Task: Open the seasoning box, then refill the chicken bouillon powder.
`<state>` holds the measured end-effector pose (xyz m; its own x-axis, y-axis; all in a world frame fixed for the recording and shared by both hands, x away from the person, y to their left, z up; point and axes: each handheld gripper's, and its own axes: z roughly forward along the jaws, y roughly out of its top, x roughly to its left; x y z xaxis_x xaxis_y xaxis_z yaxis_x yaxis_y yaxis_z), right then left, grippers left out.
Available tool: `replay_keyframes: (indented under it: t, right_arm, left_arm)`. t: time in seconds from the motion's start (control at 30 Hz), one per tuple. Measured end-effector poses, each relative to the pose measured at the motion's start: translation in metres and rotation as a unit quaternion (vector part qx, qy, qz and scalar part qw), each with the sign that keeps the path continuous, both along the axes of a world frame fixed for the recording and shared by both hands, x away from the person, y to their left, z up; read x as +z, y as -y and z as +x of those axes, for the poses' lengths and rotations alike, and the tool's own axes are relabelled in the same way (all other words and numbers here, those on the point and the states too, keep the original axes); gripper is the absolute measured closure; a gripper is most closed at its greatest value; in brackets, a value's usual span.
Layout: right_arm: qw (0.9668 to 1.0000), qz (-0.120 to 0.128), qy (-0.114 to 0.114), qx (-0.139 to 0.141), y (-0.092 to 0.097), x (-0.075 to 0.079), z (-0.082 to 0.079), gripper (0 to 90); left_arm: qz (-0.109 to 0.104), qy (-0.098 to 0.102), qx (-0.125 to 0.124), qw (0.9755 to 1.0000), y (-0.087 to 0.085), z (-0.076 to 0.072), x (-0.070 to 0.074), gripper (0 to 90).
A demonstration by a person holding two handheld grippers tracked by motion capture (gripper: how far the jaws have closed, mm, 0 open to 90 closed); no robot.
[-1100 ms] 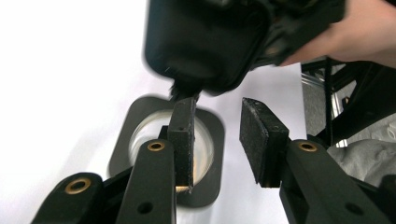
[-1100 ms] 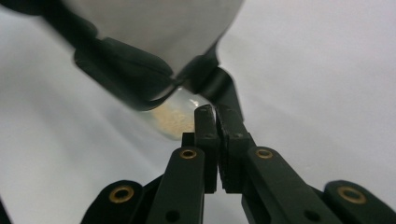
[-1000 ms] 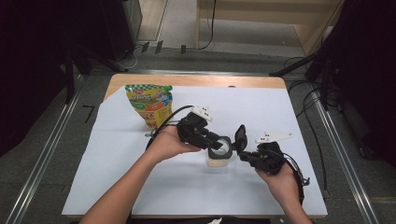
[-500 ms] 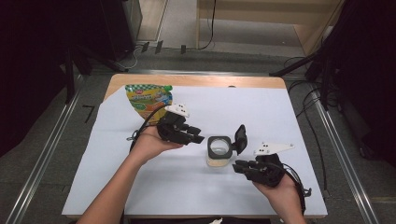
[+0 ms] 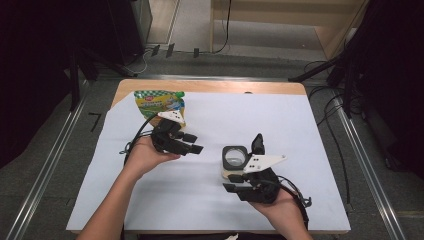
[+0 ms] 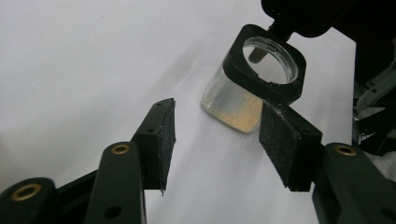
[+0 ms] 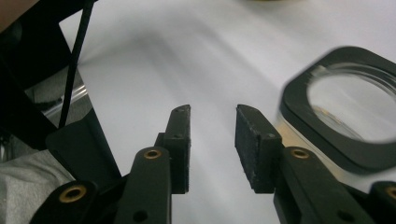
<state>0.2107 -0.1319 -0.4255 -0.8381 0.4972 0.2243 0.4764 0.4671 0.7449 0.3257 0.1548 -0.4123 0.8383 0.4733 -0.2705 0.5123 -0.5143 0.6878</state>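
A clear jar with a black square collar stands on the white sheet, its black lid flipped up at the right. Pale crumbs lie in the jar. My left gripper hovers to the jar's left, apart from it. Its jaws have just been opening and stand open with nothing between them. My right gripper sits just in front of the jar. Its jaws have also just been opening and stand open on nothing, with the jar's collar off to their right.
A green and yellow snack pouch lies at the sheet's back left, close behind the left hand. Wooden table edge shows at the back. Metal rails run along both sides of the table.
The left gripper drew away leftward from the jar and widened its jaws. The right gripper let go at the jar and pulled back toward the near edge, jaws widening.
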Motion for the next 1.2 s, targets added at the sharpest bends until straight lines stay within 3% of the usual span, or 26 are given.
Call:
replay_keyframes:
  t: [0.27, 0.43, 0.63, 0.77, 1.03, 1.2]
  right_arm:
    - [0.9995, 0.003, 0.002, 0.03, -0.038, 0.002, 0.006, 60.1]
    - [0.9983, -0.009, -0.011, 0.056, -0.06, -0.011, 0.011, 62.1]
    - [0.9978, -0.007, -0.005, 0.065, -0.066, -0.026, 0.007, 62.1]
    - [0.9974, -0.014, -0.015, 0.068, -0.067, -0.035, 0.008, 59.1]
    - [0.9977, -0.011, -0.011, 0.065, -0.07, -0.039, 0.01, 55.5]
    - [0.9974, -0.014, -0.015, 0.069, -0.075, -0.043, 0.012, 55.4]
  left_arm:
    - [0.003, 0.015, 0.022, 0.9997, -0.026, -0.004, 0.006, 45.2]
    - [0.002, 0.019, 0.042, 0.9989, -0.043, -0.006, 0.008, 45.3]
    - [0.005, 0.022, 0.057, 0.9981, -0.058, -0.009, 0.009, 45.2]
    - [0.008, 0.022, 0.064, 0.9977, -0.067, -0.009, 0.007, 45.2]
    - [0.009, 0.025, 0.096, 0.9951, -0.093, -0.007, 0.006, 46.1]
    - [0.005, 0.028, 0.114, 0.9931, -0.1, 0.0, 0.005, 45.0]
